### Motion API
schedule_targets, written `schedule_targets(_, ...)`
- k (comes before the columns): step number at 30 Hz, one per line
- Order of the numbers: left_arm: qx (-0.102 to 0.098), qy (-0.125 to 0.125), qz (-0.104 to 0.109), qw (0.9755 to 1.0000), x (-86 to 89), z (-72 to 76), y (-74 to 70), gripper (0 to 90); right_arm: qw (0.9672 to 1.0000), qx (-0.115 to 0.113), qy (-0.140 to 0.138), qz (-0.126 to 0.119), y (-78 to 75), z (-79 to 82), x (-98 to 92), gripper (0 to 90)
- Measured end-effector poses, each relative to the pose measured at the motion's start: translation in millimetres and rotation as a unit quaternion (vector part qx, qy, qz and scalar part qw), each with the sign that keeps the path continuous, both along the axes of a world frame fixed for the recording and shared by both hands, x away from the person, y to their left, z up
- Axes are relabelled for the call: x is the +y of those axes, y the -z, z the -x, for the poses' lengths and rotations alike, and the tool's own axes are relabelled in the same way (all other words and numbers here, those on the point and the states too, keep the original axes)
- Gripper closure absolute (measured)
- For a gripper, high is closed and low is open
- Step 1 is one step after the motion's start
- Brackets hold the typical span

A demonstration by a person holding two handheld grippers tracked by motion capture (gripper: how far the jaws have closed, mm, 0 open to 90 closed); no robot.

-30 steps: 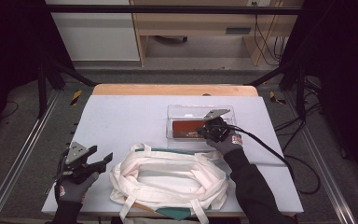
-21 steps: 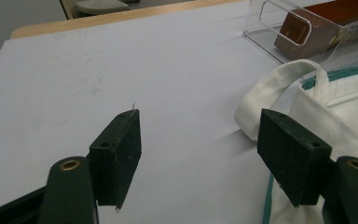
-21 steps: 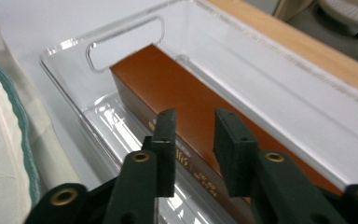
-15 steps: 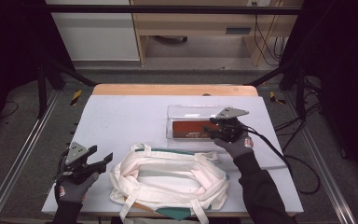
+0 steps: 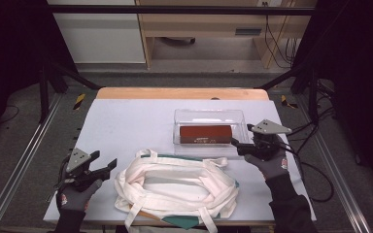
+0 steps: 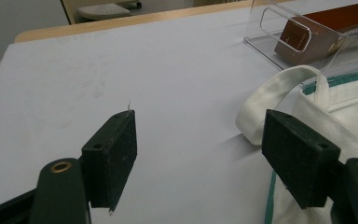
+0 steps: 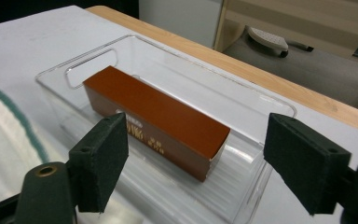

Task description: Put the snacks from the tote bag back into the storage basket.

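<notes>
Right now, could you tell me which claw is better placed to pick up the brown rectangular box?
Right claw: open, facing the brown rectangular box; left claw is by the white cloth bag.

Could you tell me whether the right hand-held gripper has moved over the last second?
Yes. The right hand-held gripper has drawn back to the right, from over the clear bin to just outside the bin's right end, jaws open toward the brown box.

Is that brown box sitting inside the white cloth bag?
No, the brown box lies inside the clear plastic bin, which stands on the table beyond the white cloth bag.
</notes>
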State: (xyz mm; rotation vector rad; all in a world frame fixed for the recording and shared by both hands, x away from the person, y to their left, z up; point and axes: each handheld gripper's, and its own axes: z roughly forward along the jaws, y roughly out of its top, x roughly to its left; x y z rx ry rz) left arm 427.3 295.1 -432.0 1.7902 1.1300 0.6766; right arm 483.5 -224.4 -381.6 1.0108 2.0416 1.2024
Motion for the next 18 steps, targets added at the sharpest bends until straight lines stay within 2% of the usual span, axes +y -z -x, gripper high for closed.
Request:
schedule_targets(4, -0.002, 0.0, 0.001, 1.0, 0.4, 0.5, 0.1, 25.6, 0.9999, -0.009, -0.002, 0.007, -1.2, 14.8, -4.6, 18.8)
schedule_targets(10, -0.003, -0.002, 0.003, 1.0, 2.3, 1.2, -0.5, 25.7, 0.9998, -0.015, 0.01, 0.011, -3.4, 26.6, -14.3, 17.5)
schedule_targets(11, -0.003, -0.002, 0.003, 1.0, 2.4, 1.1, -0.5, 25.6, 0.9998, -0.017, 0.012, 0.005, -3.2, 27.4, -16.6, 17.8)
schedule_targets(13, -0.003, -0.003, 0.003, 1.0, 2.3, 1.0, -0.5, 25.6, 0.9992, -0.016, 0.025, -0.026, 0.7, 27.8, -24.9, 19.4)
schedule_targets(18, -0.003, -0.005, 0.002, 1.0, 2.5, 0.3, -0.6, 25.1, 0.9986, -0.006, 0.043, -0.029, 10.2, 27.8, -42.6, 17.4)
